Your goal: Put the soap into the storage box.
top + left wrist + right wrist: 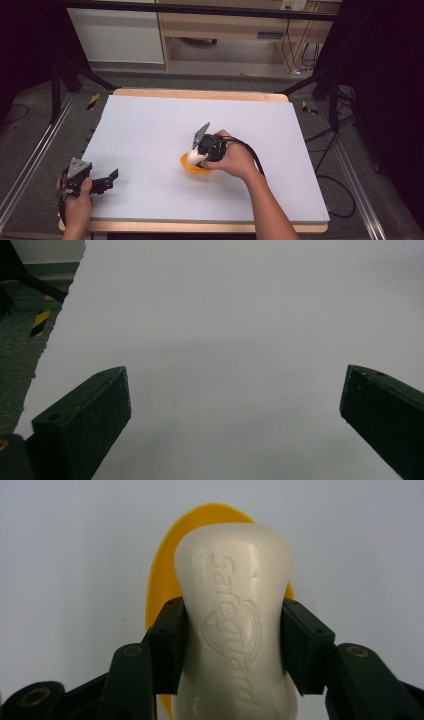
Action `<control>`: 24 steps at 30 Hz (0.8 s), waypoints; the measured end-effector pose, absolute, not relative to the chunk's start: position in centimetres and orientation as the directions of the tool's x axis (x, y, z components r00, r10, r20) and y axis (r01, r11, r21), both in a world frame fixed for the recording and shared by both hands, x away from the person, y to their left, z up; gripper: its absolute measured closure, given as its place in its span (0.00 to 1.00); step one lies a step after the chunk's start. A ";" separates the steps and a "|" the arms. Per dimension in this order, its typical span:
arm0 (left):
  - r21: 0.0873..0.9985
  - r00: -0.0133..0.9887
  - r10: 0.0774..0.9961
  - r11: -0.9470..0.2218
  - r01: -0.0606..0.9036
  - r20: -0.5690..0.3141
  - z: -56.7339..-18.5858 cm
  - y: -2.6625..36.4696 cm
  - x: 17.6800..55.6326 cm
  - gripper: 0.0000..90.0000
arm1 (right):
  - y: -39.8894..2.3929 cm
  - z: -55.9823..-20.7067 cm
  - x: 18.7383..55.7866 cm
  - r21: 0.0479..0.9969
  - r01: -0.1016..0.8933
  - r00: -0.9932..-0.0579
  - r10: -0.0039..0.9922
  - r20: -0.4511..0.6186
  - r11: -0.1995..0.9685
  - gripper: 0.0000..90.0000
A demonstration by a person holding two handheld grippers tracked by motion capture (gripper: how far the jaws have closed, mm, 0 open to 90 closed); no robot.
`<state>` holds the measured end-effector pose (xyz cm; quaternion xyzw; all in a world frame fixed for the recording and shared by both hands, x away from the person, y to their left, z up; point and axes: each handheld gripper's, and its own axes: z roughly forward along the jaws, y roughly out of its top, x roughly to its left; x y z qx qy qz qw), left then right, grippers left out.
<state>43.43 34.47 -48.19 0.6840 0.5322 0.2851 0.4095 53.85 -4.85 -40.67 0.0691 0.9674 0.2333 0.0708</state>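
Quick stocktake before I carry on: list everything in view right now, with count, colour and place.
soap bar: one, cream-white, clamped between the right gripper's jaws, above the dish
dish: one, yellow-orange, on the sheet near its middle, under the soap bar
sheet: one, white, covering the wooden table
table: one, light wood, edges showing round the sheet
left gripper: one, black, jaws apart, at the sheet's near left edge
right gripper: one, black, over the dish
hands: two, one on each gripper

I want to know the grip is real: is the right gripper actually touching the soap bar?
Touching. In the right gripper view, the right gripper has both jaws pressed against the sides of the soap bar, with no gap.
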 end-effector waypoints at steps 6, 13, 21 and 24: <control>0.863 0.271 0.962 -0.100 0.495 -0.044 -48.2 34.5 43.4 0.00 | -4.5 -40.9 53.8 0.438 0.097 -0.975 0.174 -0.138 0.894 0.51; 0.862 0.271 0.962 -0.102 0.496 -0.042 -48.2 34.4 43.5 0.00 | -5.9 -39.2 53.8 0.536 0.211 -0.936 0.328 -0.131 0.817 0.24; 0.862 0.269 0.963 -0.109 0.495 -0.032 -48.2 34.4 43.5 0.00 | -9.7 -39.9 54.1 0.621 0.356 -0.854 0.513 -0.087 0.698 0.06; 0.862 0.268 0.963 -0.108 0.495 -0.033 -48.2 34.4 43.5 0.00 | -11.3 -40.3 54.0 0.649 0.403 -0.823 0.566 -0.051 0.645 0.01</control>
